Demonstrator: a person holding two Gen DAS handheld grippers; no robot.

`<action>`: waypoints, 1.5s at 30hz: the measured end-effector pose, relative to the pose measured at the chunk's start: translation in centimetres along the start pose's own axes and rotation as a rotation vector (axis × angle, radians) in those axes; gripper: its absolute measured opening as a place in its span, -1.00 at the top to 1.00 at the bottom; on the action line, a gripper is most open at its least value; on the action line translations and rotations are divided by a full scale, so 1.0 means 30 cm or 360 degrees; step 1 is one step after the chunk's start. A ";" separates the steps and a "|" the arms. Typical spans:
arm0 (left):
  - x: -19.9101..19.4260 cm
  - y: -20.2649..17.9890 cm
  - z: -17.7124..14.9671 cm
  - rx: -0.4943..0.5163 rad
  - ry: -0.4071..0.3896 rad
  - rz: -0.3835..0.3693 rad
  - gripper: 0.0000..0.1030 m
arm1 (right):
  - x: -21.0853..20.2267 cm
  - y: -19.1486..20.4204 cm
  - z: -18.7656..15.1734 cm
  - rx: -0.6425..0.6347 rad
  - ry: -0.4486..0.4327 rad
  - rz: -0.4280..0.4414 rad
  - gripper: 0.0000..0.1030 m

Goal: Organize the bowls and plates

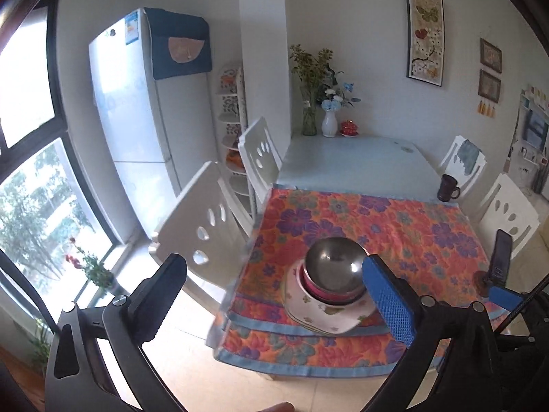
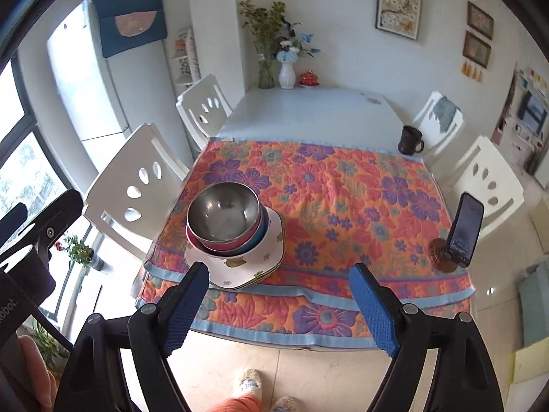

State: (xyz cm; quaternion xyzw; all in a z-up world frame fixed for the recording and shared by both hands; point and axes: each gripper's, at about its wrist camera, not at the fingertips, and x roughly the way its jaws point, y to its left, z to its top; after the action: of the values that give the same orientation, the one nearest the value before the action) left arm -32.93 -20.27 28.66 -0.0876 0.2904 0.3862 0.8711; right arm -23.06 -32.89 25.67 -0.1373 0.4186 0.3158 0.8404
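Observation:
A steel bowl (image 2: 223, 214) is nested in a pink bowl (image 2: 219, 245) and a blue bowl (image 2: 262, 230), all stacked on white floral plates (image 2: 240, 264) at the front left of the floral tablecloth (image 2: 343, 206). The stack also shows in the left wrist view (image 1: 334, 271) on the plates (image 1: 329, 312). My left gripper (image 1: 274, 295) is open and empty, held back above the table's front left corner. My right gripper (image 2: 279, 305) is open and empty, above the table's front edge, just right of the stack.
A phone on a round stand (image 2: 463, 230) sits at the front right. A dark mug (image 2: 410, 140) stands at the right edge. Vases (image 2: 286, 73) and a red dish stand at the far end. White chairs (image 2: 137, 185) flank both sides. A fridge (image 2: 89, 68) stands left.

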 end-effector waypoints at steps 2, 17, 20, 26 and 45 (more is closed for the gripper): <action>0.005 0.018 0.016 0.0008 -0.0049 0.0025 -0.99 | 0.022 0.010 0.008 0.0039 0.0036 0.0015 -0.59; 0.130 -0.025 0.123 0.0148 -0.0052 -0.0072 -0.99 | 0.122 0.025 0.045 0.0174 0.0099 -0.0099 -0.59; 0.152 -0.007 0.158 0.0211 -0.0095 0.0024 -0.99 | 0.125 0.009 0.063 0.0221 0.0060 -0.0105 -0.59; 0.211 0.035 0.194 0.0213 -0.0102 0.0042 -0.99 | 0.157 -0.022 0.098 0.0303 0.0045 -0.0099 -0.59; 0.276 0.090 0.204 0.0192 -0.0016 -0.0015 -0.99 | 0.184 -0.061 0.179 0.0317 0.0043 -0.0142 -0.70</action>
State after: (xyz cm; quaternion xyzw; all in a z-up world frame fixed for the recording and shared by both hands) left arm -27.78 -10.96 29.10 -0.0343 0.3085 0.3644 0.8780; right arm -16.08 -29.32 24.54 -0.0758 0.4526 0.2331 0.8573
